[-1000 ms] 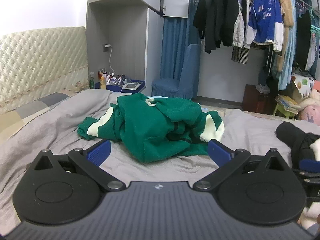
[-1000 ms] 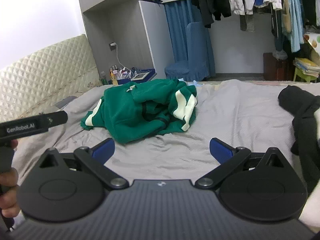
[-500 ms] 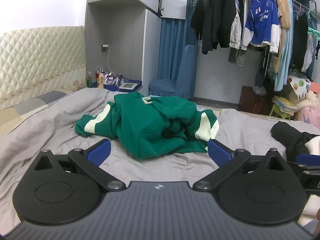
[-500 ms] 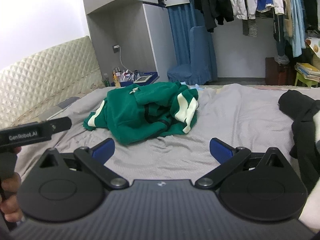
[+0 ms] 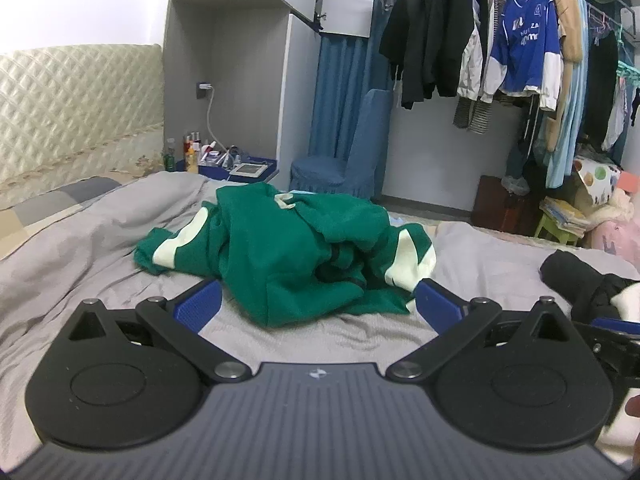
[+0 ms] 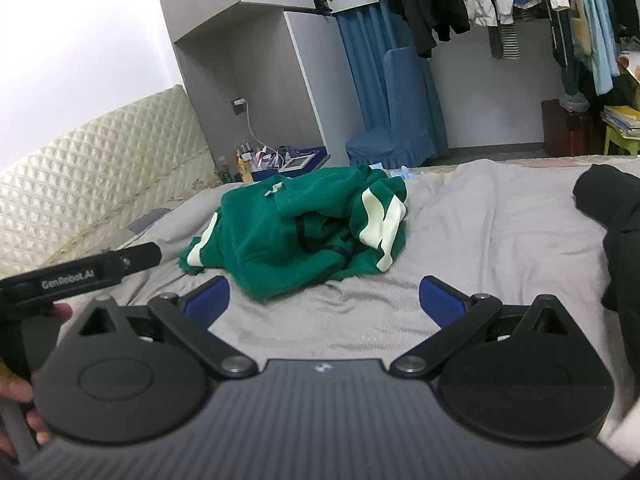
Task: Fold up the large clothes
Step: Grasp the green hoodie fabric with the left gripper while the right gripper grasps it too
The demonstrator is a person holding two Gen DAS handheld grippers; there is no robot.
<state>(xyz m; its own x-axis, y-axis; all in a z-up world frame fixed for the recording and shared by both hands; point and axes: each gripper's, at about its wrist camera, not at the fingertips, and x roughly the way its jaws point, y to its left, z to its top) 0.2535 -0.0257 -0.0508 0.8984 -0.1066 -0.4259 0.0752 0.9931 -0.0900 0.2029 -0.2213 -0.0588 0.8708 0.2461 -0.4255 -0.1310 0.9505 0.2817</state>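
A crumpled green garment (image 5: pixel 280 252) with pale cream stripes lies in a heap on the grey bedspread (image 5: pixel 80 248). In the right wrist view the same green garment (image 6: pixel 296 232) sits ahead and slightly left. My left gripper (image 5: pixel 318 304) is open, its blue pads wide apart, just short of the heap's near edge with nothing between them. My right gripper (image 6: pixel 324 300) is open too, over bare bedspread (image 6: pixel 480 232) in front of the heap. The left gripper's body (image 6: pixel 80 276) shows at the left of the right wrist view, held by a hand.
A black garment (image 5: pixel 580 280) lies on the bed at the right, also black garment (image 6: pixel 612 216). A quilted cream headboard (image 5: pixel 72 104) stands left. Beyond the bed are a bedside table with bottles (image 5: pixel 224 160), a blue chair (image 5: pixel 344 160) and a rack of hanging clothes (image 5: pixel 500 52).
Both grippers have drifted slightly and tilted; the green heap sits a little lower and closer in the views. Both stayed open and the garment has not been touched.
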